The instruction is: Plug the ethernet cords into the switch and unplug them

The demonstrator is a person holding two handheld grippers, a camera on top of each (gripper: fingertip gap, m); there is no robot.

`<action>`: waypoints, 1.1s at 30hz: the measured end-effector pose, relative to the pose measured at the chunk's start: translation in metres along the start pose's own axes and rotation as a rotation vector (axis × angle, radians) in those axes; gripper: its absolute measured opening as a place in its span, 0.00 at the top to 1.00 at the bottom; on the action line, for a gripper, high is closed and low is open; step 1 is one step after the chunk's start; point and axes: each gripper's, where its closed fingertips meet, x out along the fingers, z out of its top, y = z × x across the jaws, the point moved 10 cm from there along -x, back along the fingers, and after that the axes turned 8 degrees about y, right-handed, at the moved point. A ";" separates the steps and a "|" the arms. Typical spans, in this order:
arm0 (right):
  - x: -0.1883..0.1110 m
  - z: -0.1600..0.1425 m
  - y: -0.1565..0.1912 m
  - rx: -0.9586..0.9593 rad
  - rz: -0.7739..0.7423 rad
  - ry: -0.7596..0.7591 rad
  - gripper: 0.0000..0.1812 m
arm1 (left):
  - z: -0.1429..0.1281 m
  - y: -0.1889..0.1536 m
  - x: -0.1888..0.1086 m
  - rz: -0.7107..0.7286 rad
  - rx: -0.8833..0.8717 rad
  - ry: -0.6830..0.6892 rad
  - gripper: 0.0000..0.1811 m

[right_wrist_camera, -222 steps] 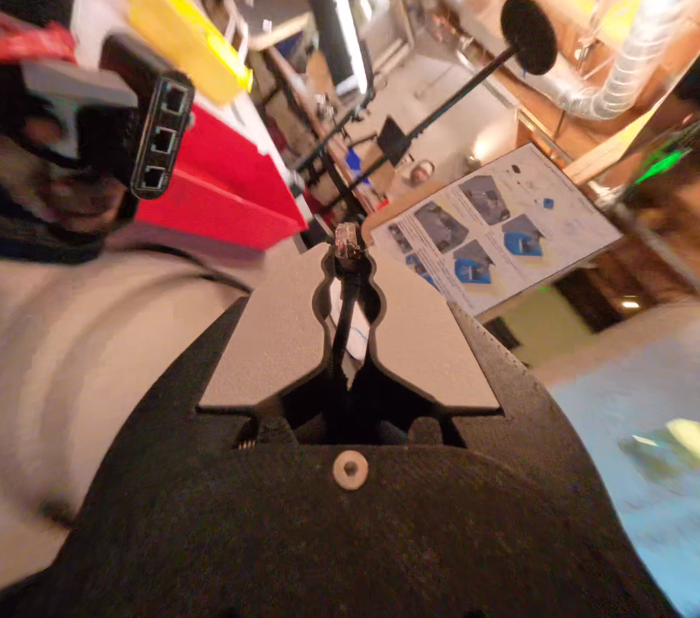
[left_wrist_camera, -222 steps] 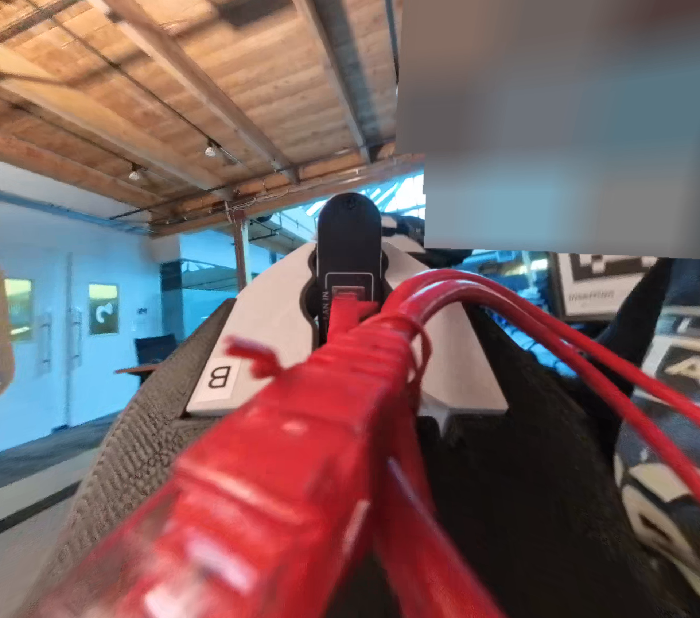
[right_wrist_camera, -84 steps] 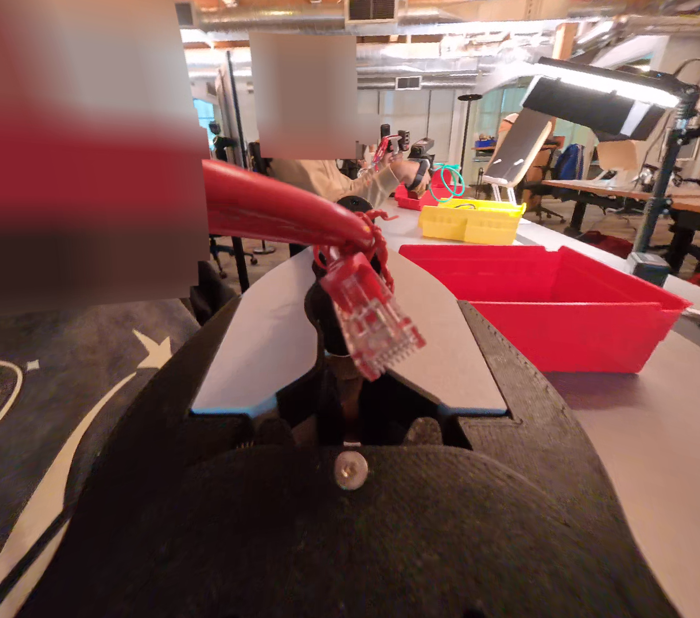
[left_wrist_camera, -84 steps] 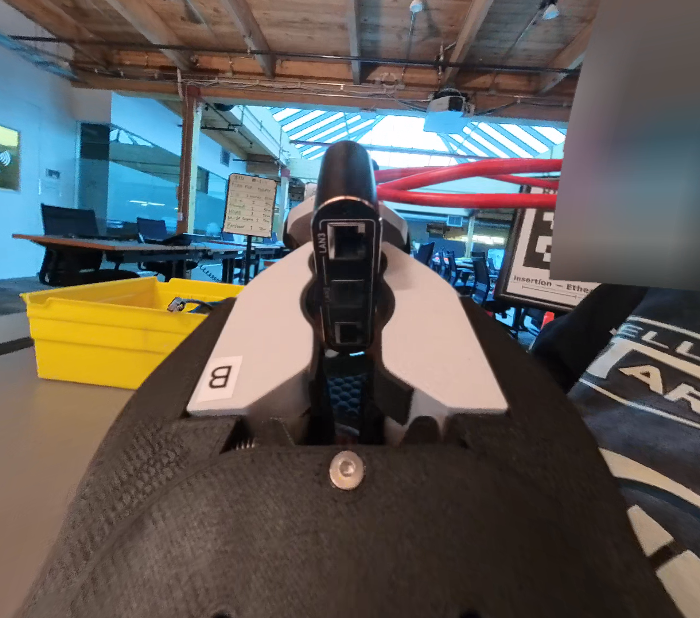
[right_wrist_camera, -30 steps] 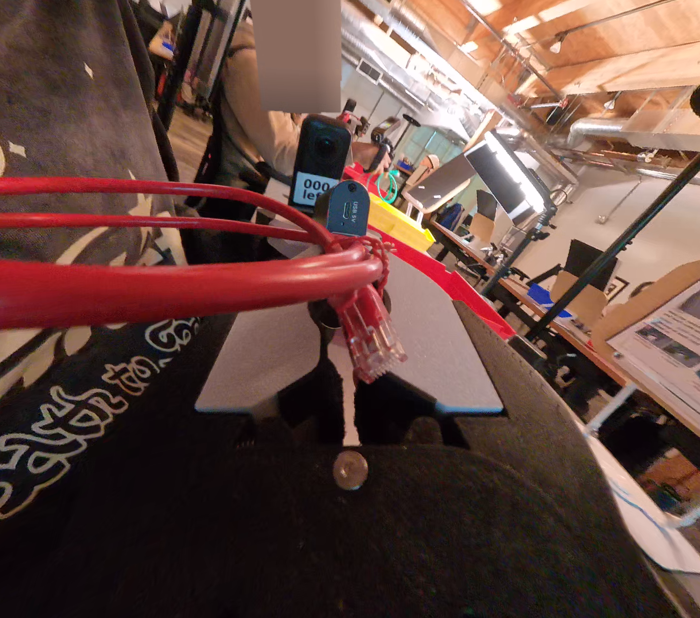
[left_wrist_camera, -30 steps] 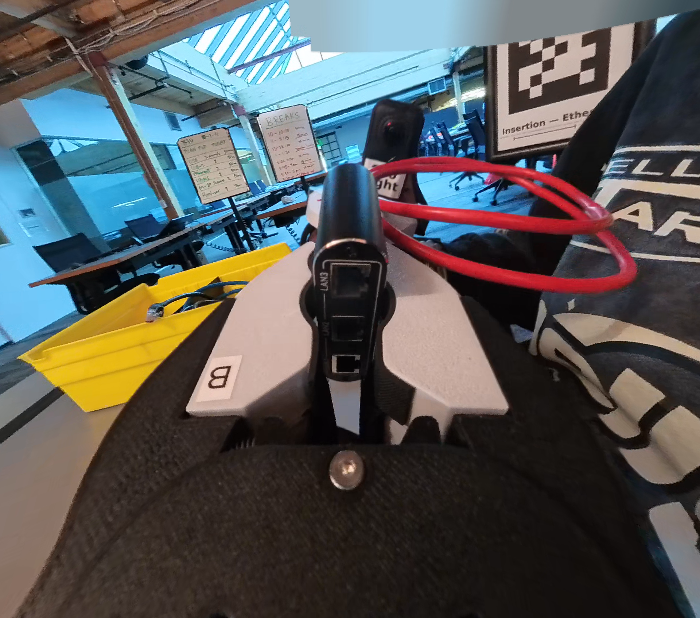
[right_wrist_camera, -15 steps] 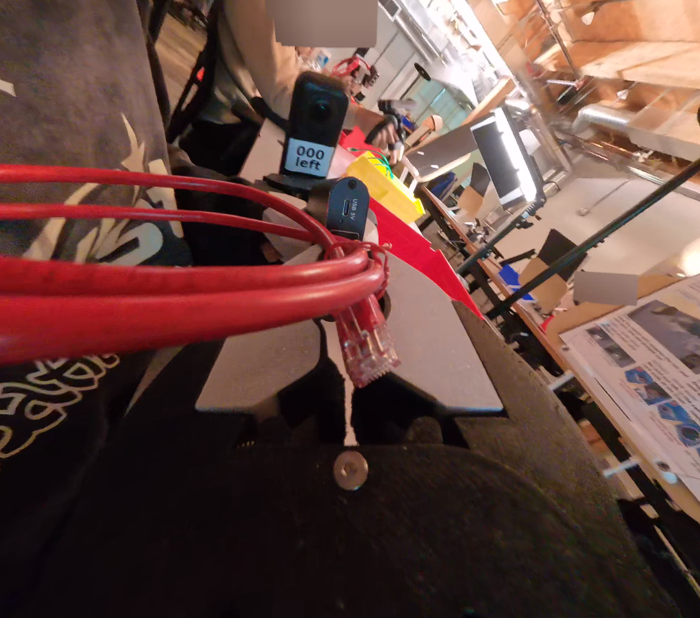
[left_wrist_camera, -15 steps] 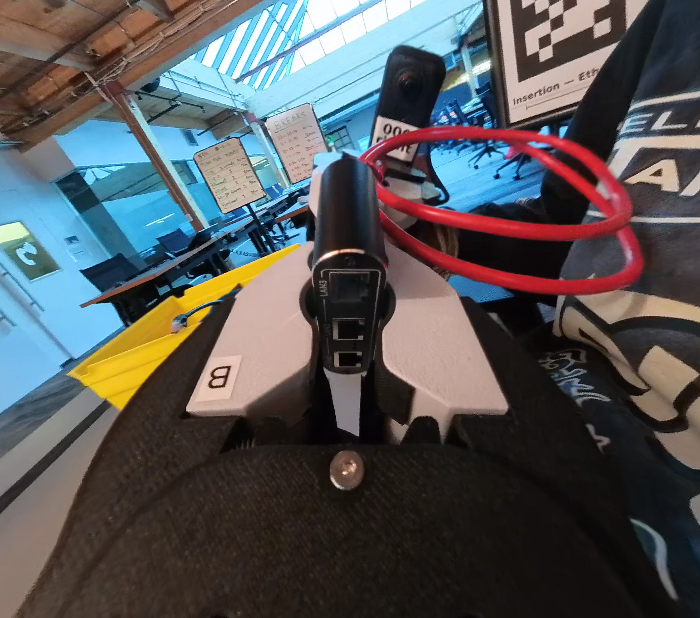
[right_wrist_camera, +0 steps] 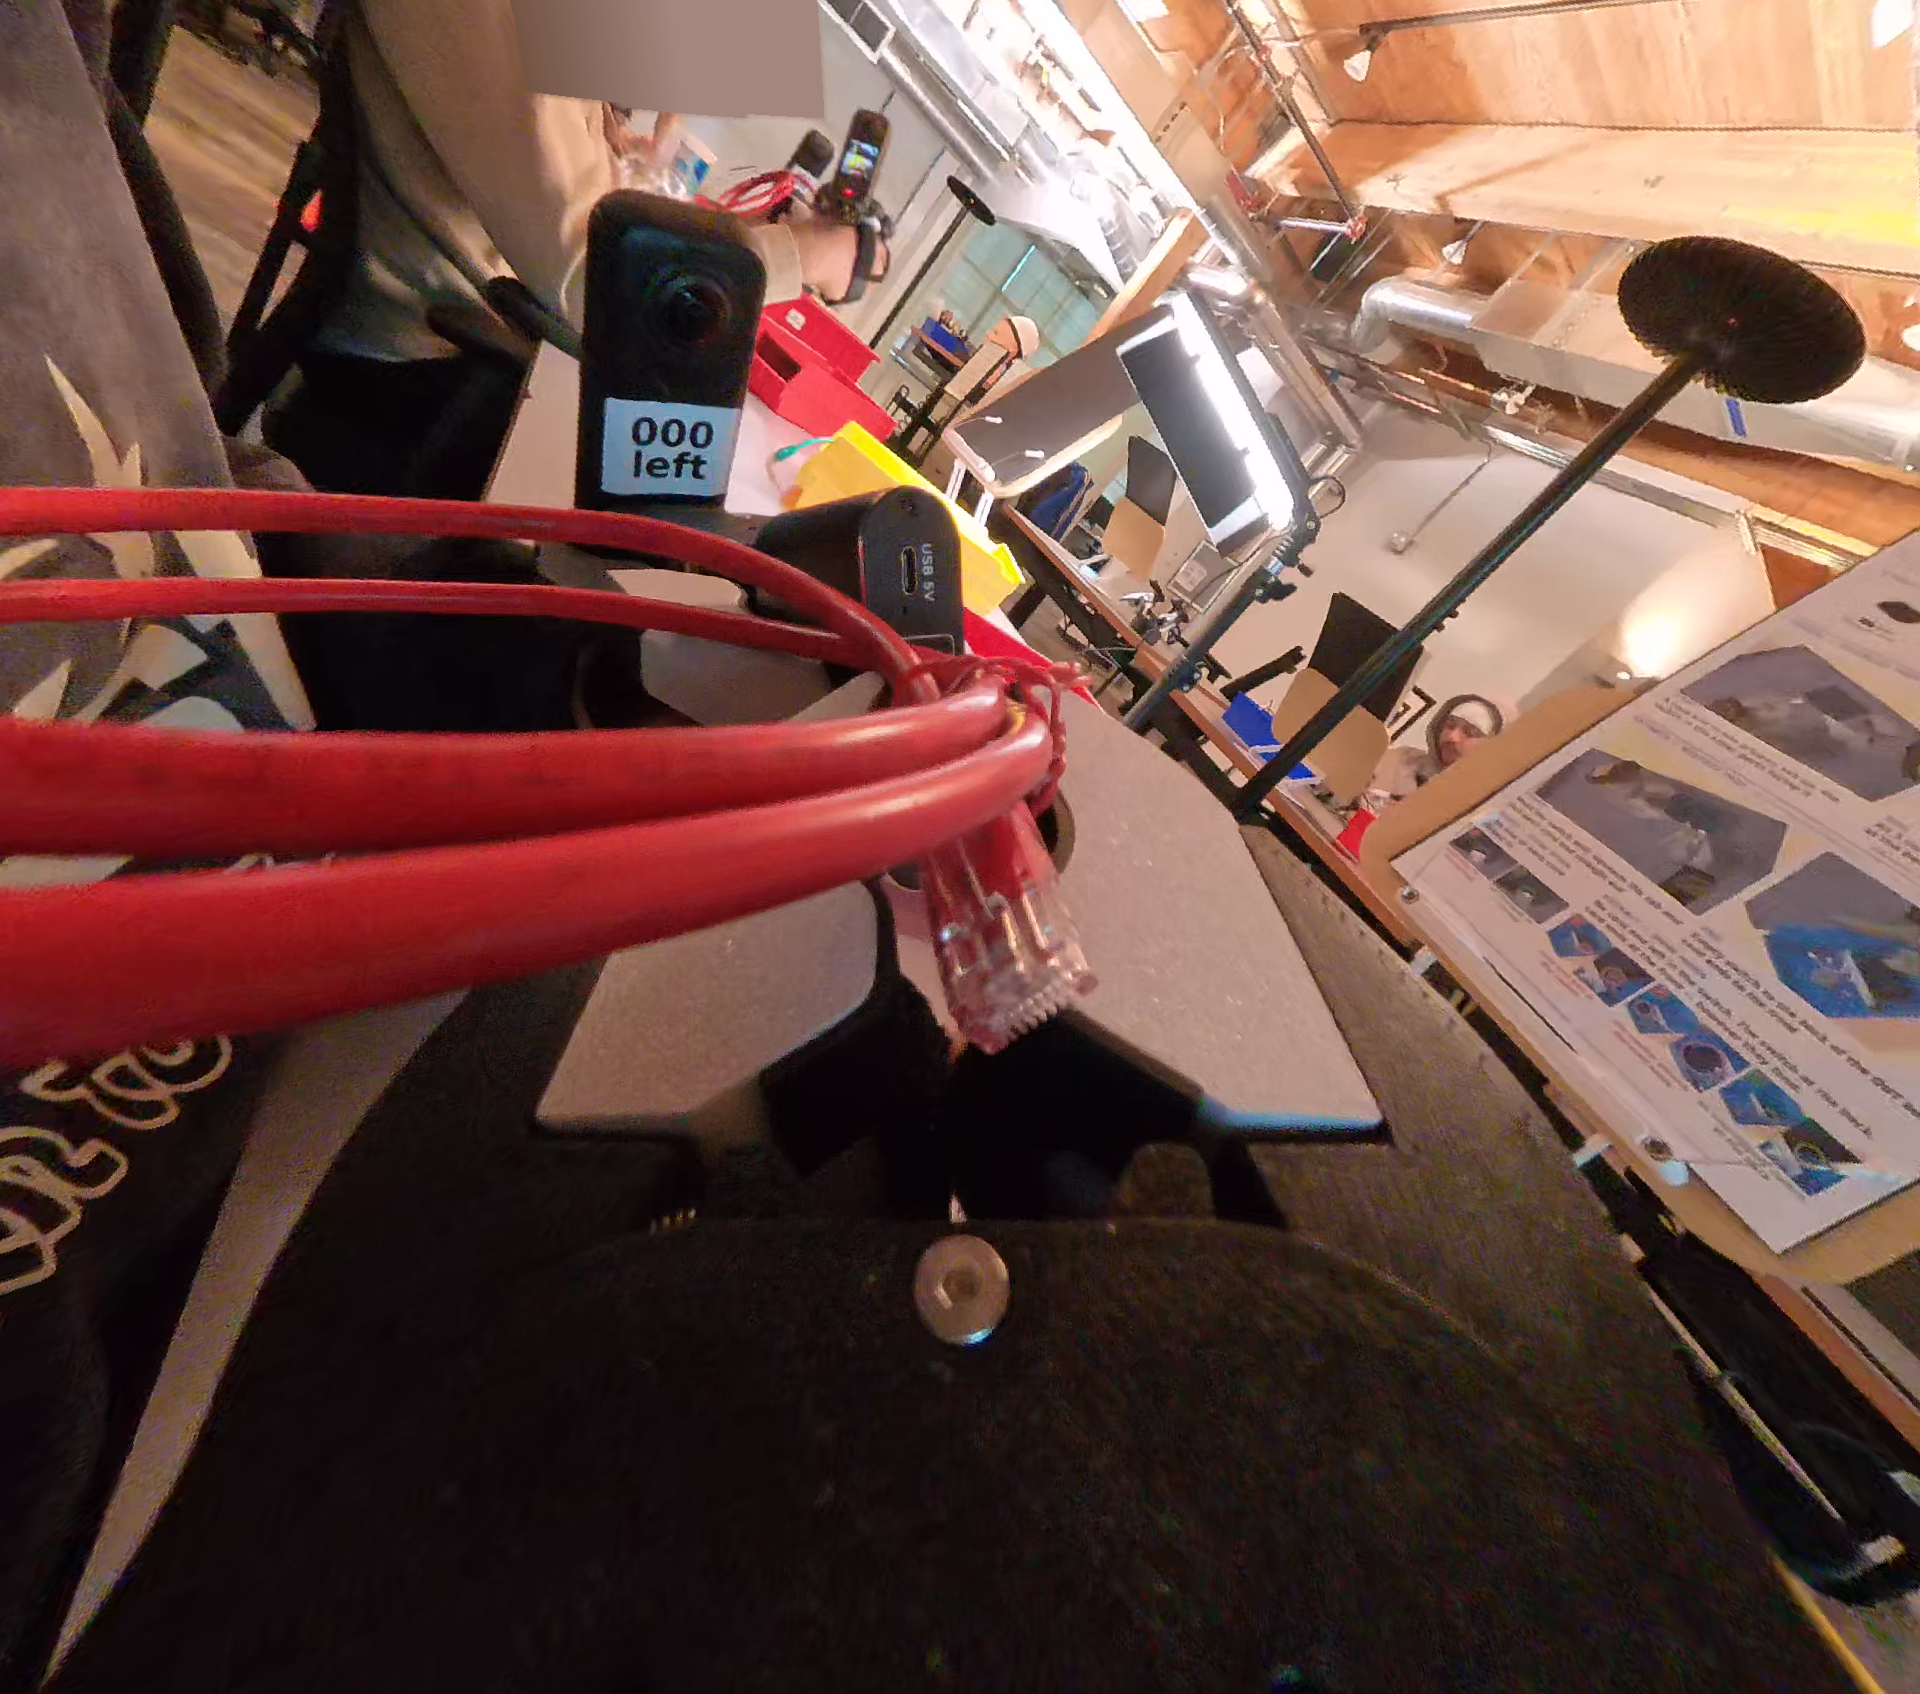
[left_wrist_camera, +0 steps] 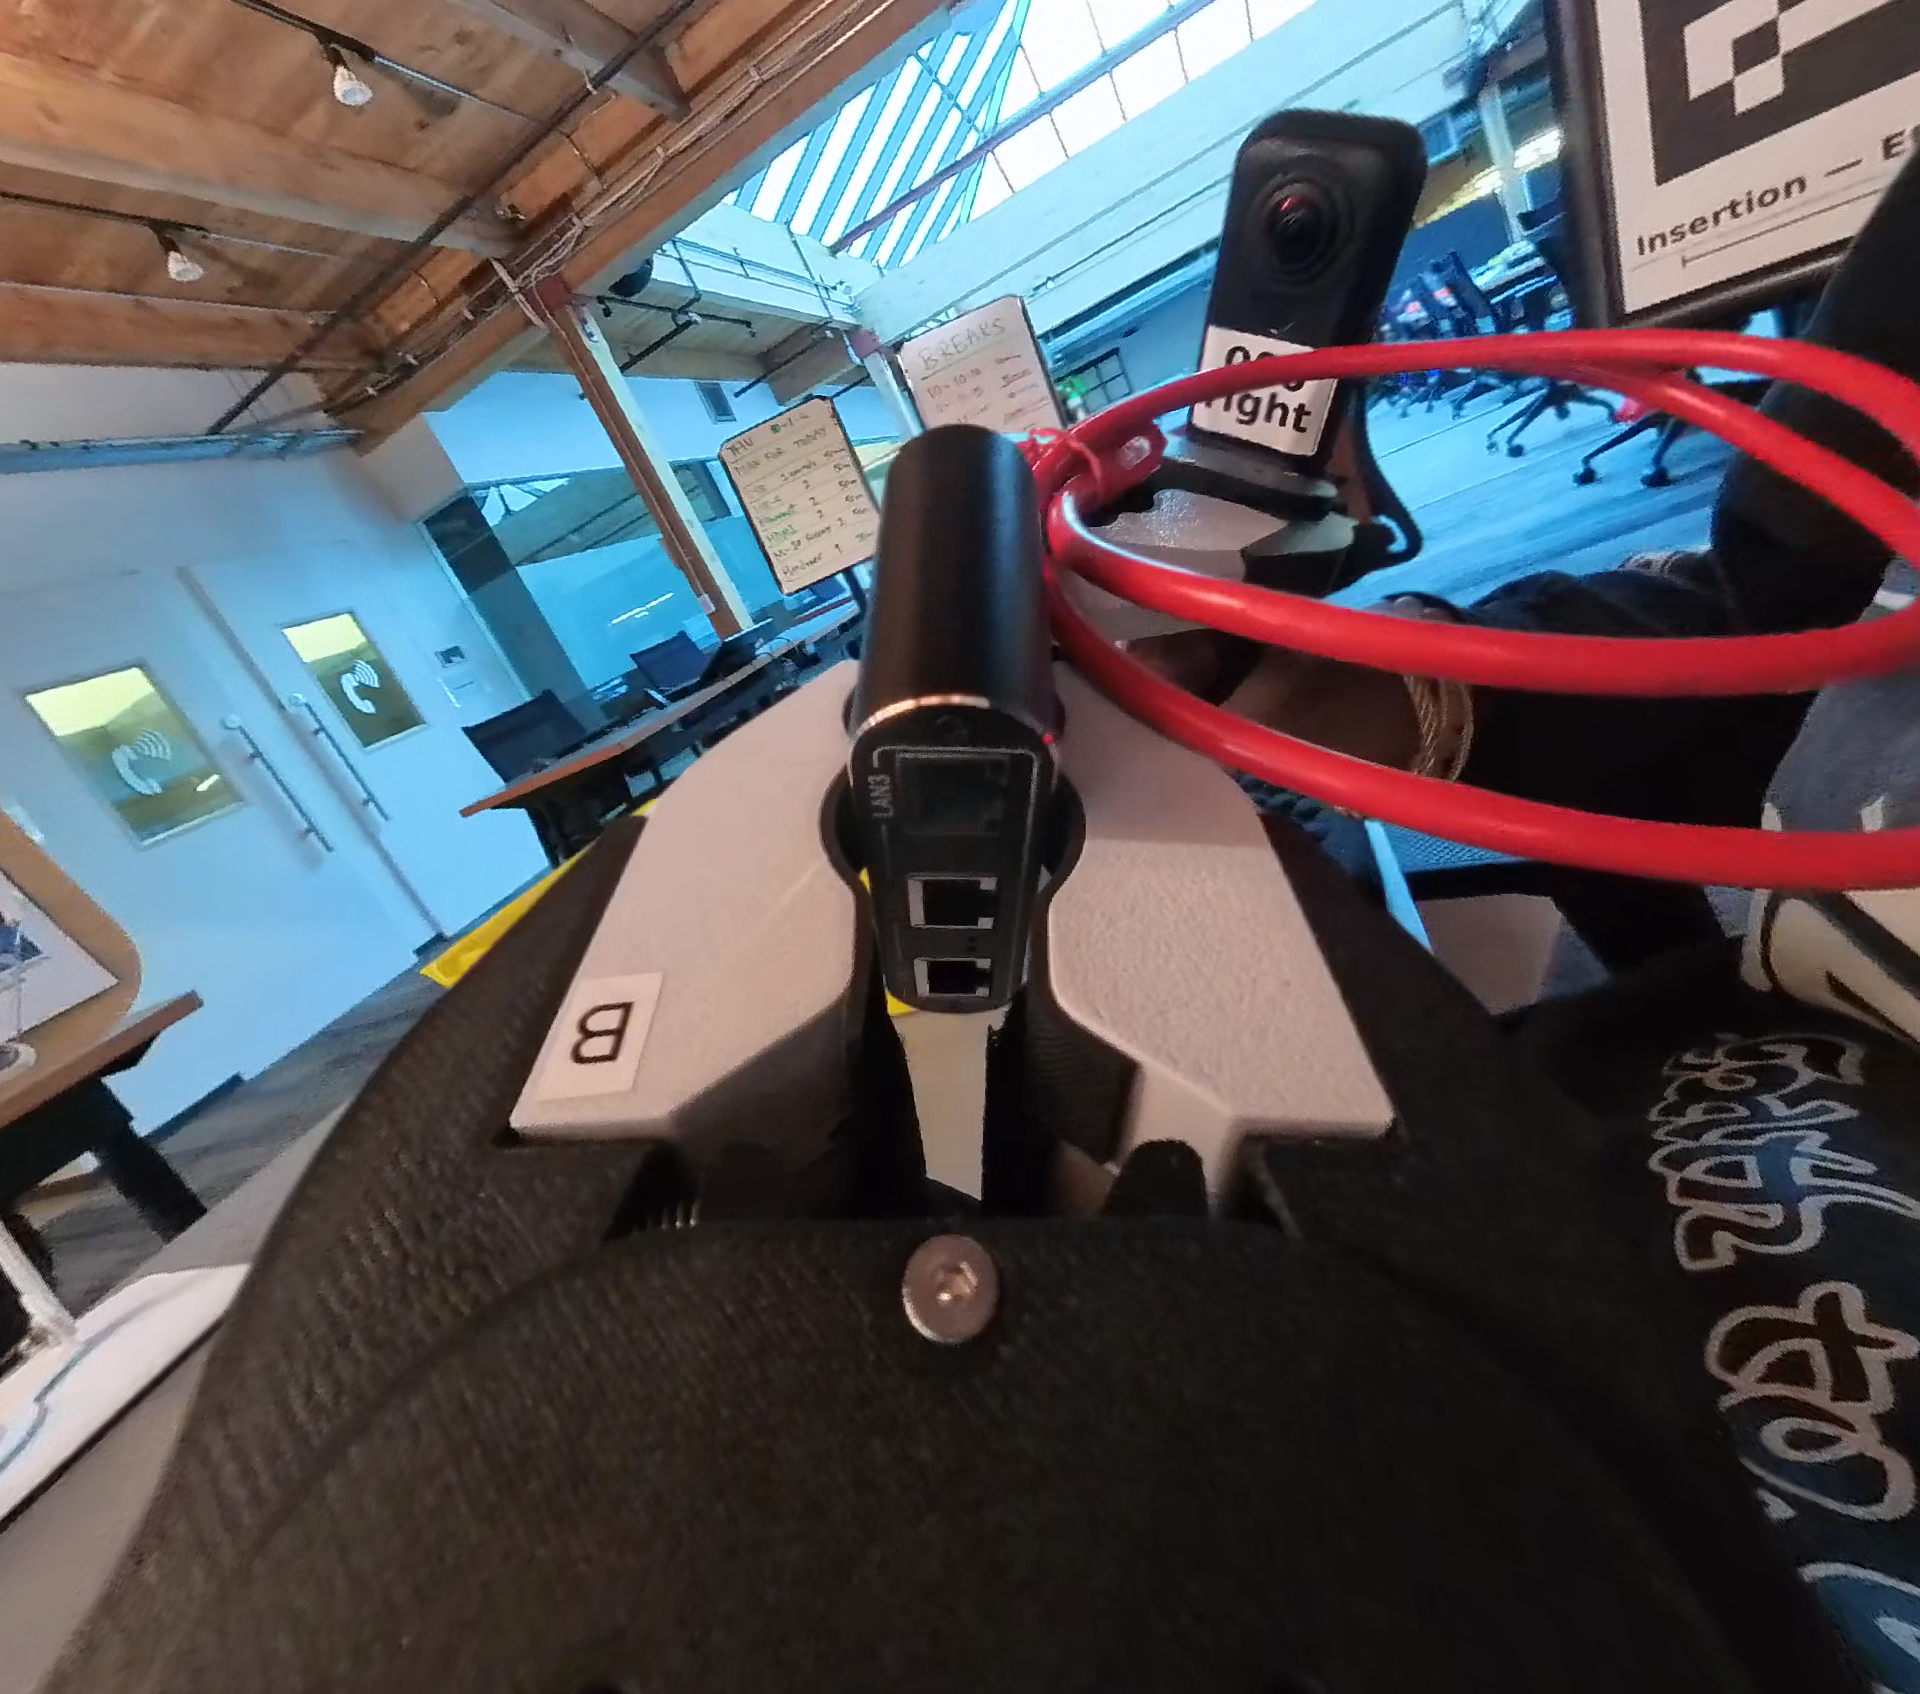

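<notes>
My left gripper point(left_wrist_camera: 954, 771) is shut on the black switch point(left_wrist_camera: 956, 584), held upright with its port face toward the camera. All three ports look empty. My right gripper point(right_wrist_camera: 971, 771) is shut on a tied coil of red ethernet cord point(right_wrist_camera: 520, 823); its clear red plug point(right_wrist_camera: 1003, 948) hangs free toward the camera. The coil point(left_wrist_camera: 1455, 657) and right gripper point(left_wrist_camera: 1174, 532) sit just behind and right of the switch. The switch's rear end point(right_wrist_camera: 904, 564) shows beyond the coil in the right wrist view.
A person's dark printed shirt point(left_wrist_camera: 1818, 1229) is close on the right. A marker board point(left_wrist_camera: 1745, 13) stands behind. A sliver of yellow bin point(left_wrist_camera: 520, 927) shows. The right wrist view has yellow point(right_wrist_camera: 914, 491) and red point(right_wrist_camera: 821, 377) bins, an instruction board point(right_wrist_camera: 1714, 896) and a black stand pole point(right_wrist_camera: 1455, 553). My left and right fingertips are right by each other.
The red plug that sat in the switch's top port earlier is out, and my right gripper now holds the red coil. Both grippers have tilted and drawn closer together over the last second.
</notes>
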 end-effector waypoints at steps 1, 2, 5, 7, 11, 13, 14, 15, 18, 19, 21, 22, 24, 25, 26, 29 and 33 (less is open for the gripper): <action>0.000 0.003 0.000 -0.007 0.008 0.002 0.90 | 0.001 0.000 -0.001 -0.006 -0.005 -0.014 0.86; 0.000 0.006 -0.001 -0.012 0.001 0.000 0.90 | 0.002 0.000 -0.001 -0.016 -0.027 -0.032 0.86; -0.049 0.023 -0.042 0.117 -0.285 -0.227 0.93 | 0.002 0.014 -0.015 0.026 -0.126 -0.097 0.86; -0.086 0.033 -0.068 0.116 -0.346 -0.252 0.93 | 0.005 0.022 -0.020 -0.008 -0.233 -0.201 0.86; -0.105 0.038 -0.093 -0.063 -0.583 0.284 0.92 | 0.001 0.020 -0.009 0.043 -0.228 -0.133 0.85; -0.112 0.034 -0.107 -0.100 -0.738 0.546 0.93 | 0.000 0.023 -0.012 0.072 -0.244 -0.139 0.86; -0.115 0.029 -0.112 -0.135 -0.820 0.668 0.92 | 0.000 0.025 -0.014 0.080 -0.264 -0.157 0.86; -0.118 0.024 -0.116 -0.178 -0.890 0.775 0.92 | 0.000 0.027 -0.016 0.084 -0.281 -0.176 0.85; -0.121 0.007 -0.125 -0.208 -0.960 1.010 0.92 | -0.001 0.029 -0.018 0.105 -0.309 -0.176 0.86; -0.120 0.001 -0.129 -0.234 -0.982 1.064 0.92 | -0.002 0.030 -0.017 0.115 -0.316 -0.162 0.86; -0.119 -0.019 -0.138 -0.258 -0.981 1.253 0.93 | -0.003 0.029 -0.015 0.111 -0.318 -0.148 0.86; -0.120 -0.031 -0.143 -0.225 -0.978 1.362 0.93 | -0.003 0.029 -0.014 0.103 -0.311 -0.148 0.85; -0.119 -0.057 -0.150 -0.180 -0.926 1.538 0.92 | -0.003 0.027 -0.013 0.107 -0.298 -0.138 0.85; -0.118 -0.070 -0.152 -0.166 -0.891 1.624 0.93 | -0.003 0.027 -0.013 0.109 -0.298 -0.127 0.85; -0.117 -0.081 -0.152 -0.150 -0.853 1.695 0.93 | -0.004 0.028 -0.012 0.106 -0.305 -0.118 0.85; -0.112 -0.101 -0.151 -0.058 -0.724 1.804 0.93 | -0.005 0.028 -0.012 0.105 -0.314 -0.119 0.86; -0.096 -0.117 -0.161 0.027 -0.587 1.871 0.93 | -0.005 0.028 -0.012 0.106 -0.312 -0.114 0.86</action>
